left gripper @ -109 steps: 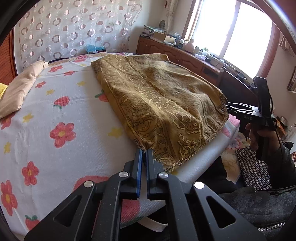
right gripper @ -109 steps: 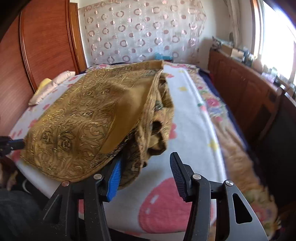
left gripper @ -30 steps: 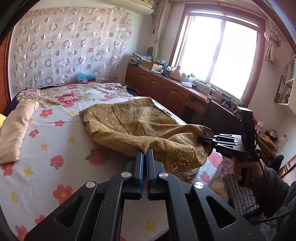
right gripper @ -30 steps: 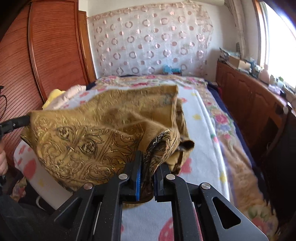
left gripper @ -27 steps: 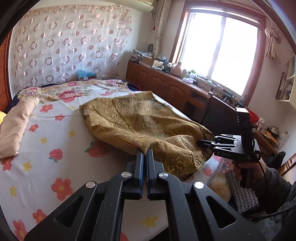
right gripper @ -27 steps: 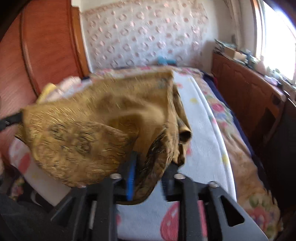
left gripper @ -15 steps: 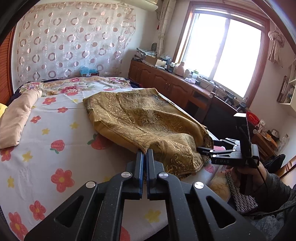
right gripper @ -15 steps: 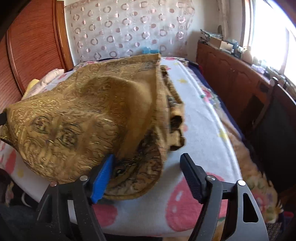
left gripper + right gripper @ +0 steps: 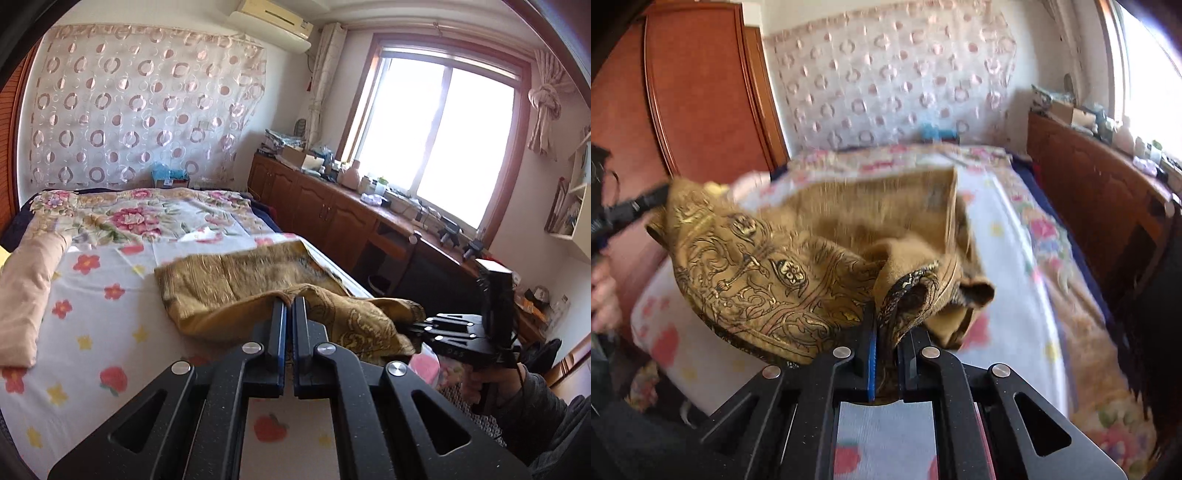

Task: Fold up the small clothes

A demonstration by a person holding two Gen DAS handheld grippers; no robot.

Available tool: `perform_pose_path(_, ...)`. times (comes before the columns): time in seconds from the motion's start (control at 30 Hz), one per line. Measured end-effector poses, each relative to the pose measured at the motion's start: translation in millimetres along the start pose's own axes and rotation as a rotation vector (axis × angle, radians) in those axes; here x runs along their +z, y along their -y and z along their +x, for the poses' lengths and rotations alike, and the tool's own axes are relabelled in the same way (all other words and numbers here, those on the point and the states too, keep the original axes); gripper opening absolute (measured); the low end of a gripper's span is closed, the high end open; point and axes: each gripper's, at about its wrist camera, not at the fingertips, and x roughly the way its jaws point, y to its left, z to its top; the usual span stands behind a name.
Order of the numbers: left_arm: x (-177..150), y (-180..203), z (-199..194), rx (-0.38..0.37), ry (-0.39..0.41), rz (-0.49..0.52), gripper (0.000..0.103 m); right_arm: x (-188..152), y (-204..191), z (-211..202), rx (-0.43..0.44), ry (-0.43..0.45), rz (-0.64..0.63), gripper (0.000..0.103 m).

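- Across the near half of a bed (image 9: 110, 266), a golden-brown patterned cloth (image 9: 236, 284) is being held up at two corners, its far part lying on the flowered sheet.
- From the left wrist view, the left gripper (image 9: 290, 306) is showing its jaws pressed nearly together on the cloth's near edge, which is draping over the fingertips.
- That same view is showing the right gripper (image 9: 415, 326) from the side, off to the right, with a bunched corner of cloth hanging at its tip and a hand (image 9: 495, 380) in a grey sleeve gripping its handle.
- Only this view is taking in the bright window (image 9: 436, 147), the wooden cabinets (image 9: 332, 214) beneath it, the air conditioner (image 9: 273, 18) high on the wall, and a peach pillow (image 9: 26, 295) at the far left of the bed.
- From the right wrist view, the right gripper (image 9: 886, 332) has just been closing and is now pinching a thick fold of cloth (image 9: 798, 266) between its pads, the dark ornate print facing the camera.
- Only this view is showing the red-brown wooden headboard (image 9: 701, 92) at the left, and the left gripper (image 9: 650, 201) as a thin dark tip holding the cloth's left corner.
- This view is blurred, so finer folds are hard to make out.
- Both views are showing the circle-patterned curtain (image 9: 140, 107) on the far wall.
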Motion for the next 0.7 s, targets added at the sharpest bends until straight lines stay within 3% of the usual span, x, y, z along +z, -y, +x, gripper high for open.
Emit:
perform_pose_path(0.13, 26.4, -24.0, 22.9, 0.046, 0.009, -0.022, 0.003, 41.1, 10.1, 4.6, 0.0, 0.064, -0.018, 0.007)
perform_pose_path(0.33, 43.9, -61.5, 67.1, 0.14, -0.035, -0.047, 0.003, 89.1, 19.2, 63.8, -0.005, 0.054, -0.007, 0.008)
perform_pose_path(0.53, 46.8, -98.8, 111.3, 0.207, -0.109, -0.077, 0.003, 111.9, 23.3, 94.8, -0.002, 0.061, 0.018, 0.04)
perform_pose_path(0.7, 45.6, -114.1, 144.0, 0.246, -0.189, -0.058, 0.003, 110.8, 25.8, 103.9, -0.002, 0.109, -0.051, 0.048)
